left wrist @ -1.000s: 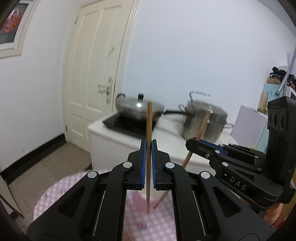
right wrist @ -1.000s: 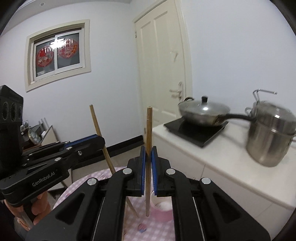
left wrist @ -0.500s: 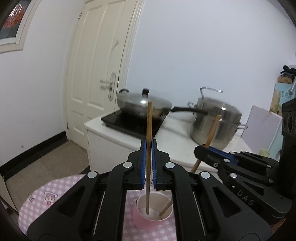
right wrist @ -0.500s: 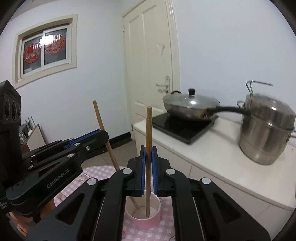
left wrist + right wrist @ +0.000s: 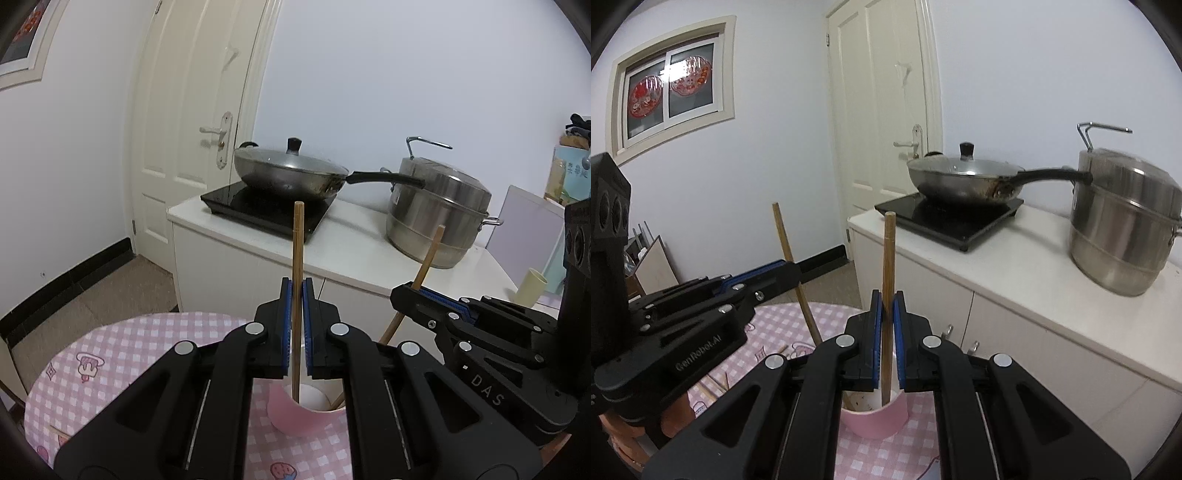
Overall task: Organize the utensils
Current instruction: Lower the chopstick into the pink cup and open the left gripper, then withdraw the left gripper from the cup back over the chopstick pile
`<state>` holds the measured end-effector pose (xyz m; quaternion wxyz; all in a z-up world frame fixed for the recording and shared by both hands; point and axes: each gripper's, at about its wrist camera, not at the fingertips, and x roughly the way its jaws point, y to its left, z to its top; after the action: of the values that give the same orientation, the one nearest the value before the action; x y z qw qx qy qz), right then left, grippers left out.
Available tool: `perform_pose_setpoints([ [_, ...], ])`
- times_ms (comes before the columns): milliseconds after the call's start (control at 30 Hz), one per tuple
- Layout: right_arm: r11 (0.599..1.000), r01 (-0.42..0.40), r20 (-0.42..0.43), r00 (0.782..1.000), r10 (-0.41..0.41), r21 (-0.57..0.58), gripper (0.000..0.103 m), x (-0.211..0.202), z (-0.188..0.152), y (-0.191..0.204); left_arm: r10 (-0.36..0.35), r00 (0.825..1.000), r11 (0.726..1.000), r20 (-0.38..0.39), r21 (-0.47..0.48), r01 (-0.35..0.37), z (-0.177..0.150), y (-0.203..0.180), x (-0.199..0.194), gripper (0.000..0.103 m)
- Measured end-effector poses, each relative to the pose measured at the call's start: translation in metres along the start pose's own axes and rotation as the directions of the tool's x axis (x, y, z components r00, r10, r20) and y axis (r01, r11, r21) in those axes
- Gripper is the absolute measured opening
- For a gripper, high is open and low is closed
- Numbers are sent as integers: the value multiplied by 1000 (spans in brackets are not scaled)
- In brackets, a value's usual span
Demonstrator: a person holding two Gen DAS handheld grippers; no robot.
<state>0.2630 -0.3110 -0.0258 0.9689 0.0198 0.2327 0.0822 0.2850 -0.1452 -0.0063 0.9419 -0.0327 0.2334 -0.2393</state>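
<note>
My left gripper (image 5: 296,295) is shut on an upright wooden chopstick (image 5: 297,243). The stick's lower tip reaches into the mouth of a pink cup (image 5: 299,419) on the checked tablecloth. In the right wrist view my right gripper (image 5: 886,306) is shut on a second chopstick (image 5: 888,258), whose tip is also inside the pink cup (image 5: 877,422). Each gripper shows in the other's view: the right gripper (image 5: 408,295) with its slanted chopstick (image 5: 430,254), and the left gripper (image 5: 792,271) with its slanted chopstick (image 5: 786,243). A few loose chopsticks (image 5: 714,387) lie on the cloth.
The round table (image 5: 122,347) has a pink checked cloth. Behind it stands a white counter (image 5: 354,254) with a black hob (image 5: 258,206), a lidded wok (image 5: 291,173) and a steel steamer pot (image 5: 437,218). A yellow cup (image 5: 530,291) is at the right, a door (image 5: 192,110) at the left.
Both grippers have come down with their chopsticks. The pink cup has come into view below them, and the chopstick tips now sit inside its mouth.
</note>
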Motion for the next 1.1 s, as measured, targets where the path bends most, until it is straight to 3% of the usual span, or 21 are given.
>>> perform_pose_setpoints([
  [333, 1000, 15, -6, 1000, -15, 16, 7, -5, -2, -3, -15, 999, 1000, -51, -9, 14, -7, 3, 1, 7],
  [533, 999, 26, 4, 1000, -26, 25, 32, -13, -2, -4, -9, 998, 1000, -65, 6, 9, -8, 1, -4, 7],
  [633, 999, 28, 10, 1000, -28, 29, 36, -18, -2, -5, -5, 998, 1000, -64, 0, 5, -8, 3, -11, 7],
  [1100, 999, 31, 78, 996, -32, 12, 47, -63, -17, 14, 123, 992, 992, -14, 32, -123, -26, 15, -70, 7],
])
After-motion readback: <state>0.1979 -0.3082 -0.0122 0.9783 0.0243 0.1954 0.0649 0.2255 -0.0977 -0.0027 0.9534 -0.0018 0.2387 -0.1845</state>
